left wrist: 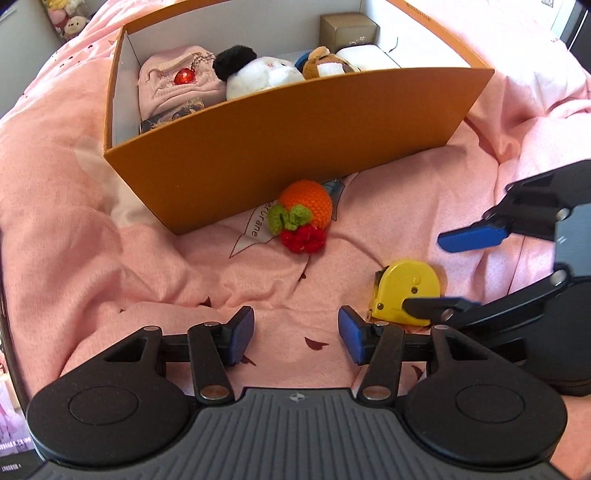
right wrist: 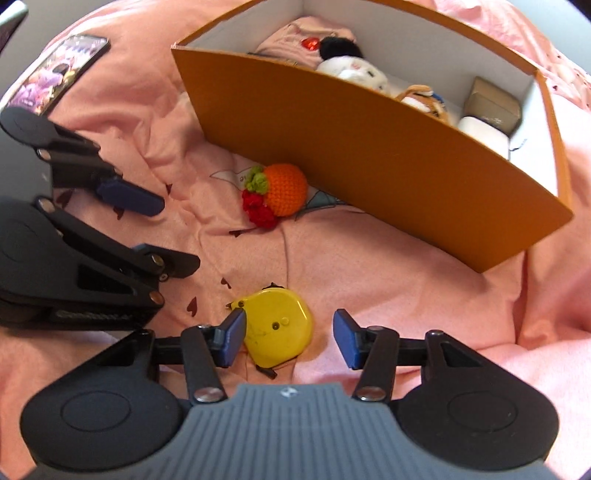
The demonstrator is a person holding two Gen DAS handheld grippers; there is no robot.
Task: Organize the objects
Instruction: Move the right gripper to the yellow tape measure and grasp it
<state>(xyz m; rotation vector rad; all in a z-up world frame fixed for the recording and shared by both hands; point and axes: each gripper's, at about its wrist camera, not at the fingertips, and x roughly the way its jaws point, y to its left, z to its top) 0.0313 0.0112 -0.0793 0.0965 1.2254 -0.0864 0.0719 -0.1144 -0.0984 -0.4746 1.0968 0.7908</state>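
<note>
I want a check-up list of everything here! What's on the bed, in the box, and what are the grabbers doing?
Surface: rumpled pink bedsheet.
Job's things: yellow tape measure and crocheted orange lie on the sheet; orange box holds plush toys, a pink hat and small boxes.
Clutter: phone on the sheet.
Grippers: left gripper open, empty; right gripper open, jaws around the tape measure.
Cables: nothing seen.
Surroundings: more plush toys beyond the bed.

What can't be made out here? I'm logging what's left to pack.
- Box floor: both views, near wall hides it, so the count inside is uncertain.
- Dark flat item under the pink plush: left view, mostly hidden.
- Tape measure: left view, right tongs partly cover it.
</note>
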